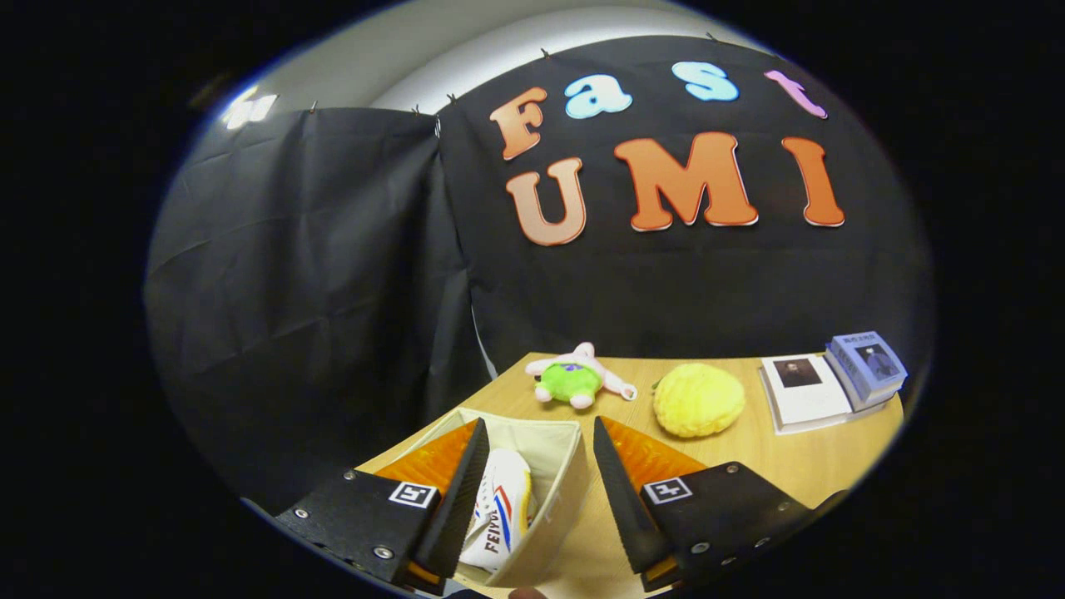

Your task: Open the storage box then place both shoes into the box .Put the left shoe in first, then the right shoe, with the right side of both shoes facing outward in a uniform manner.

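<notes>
- gripper [537, 482] held above the table, tilted down and fwd; fingers spread wide apart, nothing gripped between them
- left finger [462, 499] hangs over the left part of the storage box; right finger [624, 499] is over bare table just right of the box's right wall
- storage box [556, 491] sits near, between and below the fingers, at the table's near-left corner; beige fabric walls, open on top
- shoe [499, 512] lies inside the box, by the left finger; white w/ red and blue stripes and dark lettering on the side, yellowish inner edge, side panel facing up; cannot tell which shoe of the pair it is
- table [774, 462] light wood, runs far and right from the box
- beyond the fingers, far side: green and white plush toy [574, 378], then a yellow fuzzy round thing [697, 399] to its right
- far right: white book [805, 391] lying flat, blue book [869, 362] just beside it, partly on it
</notes>
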A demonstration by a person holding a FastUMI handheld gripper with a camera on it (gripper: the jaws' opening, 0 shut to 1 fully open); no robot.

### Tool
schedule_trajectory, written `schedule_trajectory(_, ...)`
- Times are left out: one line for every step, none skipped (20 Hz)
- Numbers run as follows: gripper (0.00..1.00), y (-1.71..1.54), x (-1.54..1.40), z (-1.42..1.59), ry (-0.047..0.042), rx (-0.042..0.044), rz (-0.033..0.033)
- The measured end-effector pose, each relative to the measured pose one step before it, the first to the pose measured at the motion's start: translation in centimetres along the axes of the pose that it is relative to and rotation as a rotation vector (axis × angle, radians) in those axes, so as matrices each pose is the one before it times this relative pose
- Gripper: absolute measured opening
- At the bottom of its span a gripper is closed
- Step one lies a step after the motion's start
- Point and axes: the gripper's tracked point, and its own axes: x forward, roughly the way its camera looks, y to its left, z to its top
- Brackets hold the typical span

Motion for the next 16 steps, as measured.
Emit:
schedule_trajectory(0.80,-0.980,-1.084,0.837,-0.03377,-0.01908,-0.01939)
schedule_trajectory(0.82,-1.173,-1.044,0.818,-0.03562,-0.01648,-0.02775)
schedule_trajectory(0.84,-1.039,-1.097,0.682,-0.03279,-0.01959,-0.02101)
schedule_trajectory(0.85,-1.142,-1.145,0.626,-0.02884,-0.01955,-0.02810)
schedule_trajectory(0.88,-1.071,-1.089,0.546,-0.03038,-0.02236,-0.01607)
schedule_trajectory(0.90,-0.914,-1.131,0.442,-0.03544,-0.02335,-0.00817)
schedule_trajectory(0.92,-1.060,-1.179,0.163,-0.03643,-0.02502,-0.01595)
schedule_trajectory(0.93,-1.423,-1.225,-0.244,-0.02371,-0.01220,-0.03999)
schedule_trajectory(0.94,-1.380,-1.431,-0.321,-0.01316,-0.00510,-0.03492)
schedule_trajectory(0.95,-0.990,-1.239,0.161,-0.01579,0.00713,-0.02371)
schedule_trajectory(0.95,-0.792,-1.014,0.616,-0.02218,0.00568,-0.01606)
schedule_trajectory(0.95,-1.029,-1.022,0.886,-0.02619,-0.00109,-0.02315)
schedule_trajectory(0.95,-1.280,-0.883,0.869,-0.02036,-0.00817,-0.02722)
schedule_trajectory(0.96,-1.145,-0.826,0.699,-0.02079,-0.00939,-0.02976)
schedule_trajectory(0.96,-0.858,-0.636,0.712,-0.01752,-0.00670,-0.02724)
schedule_trajectory(0.95,-0.625,-0.750,0.419,-0.01260,-0.00632,-0.01666)
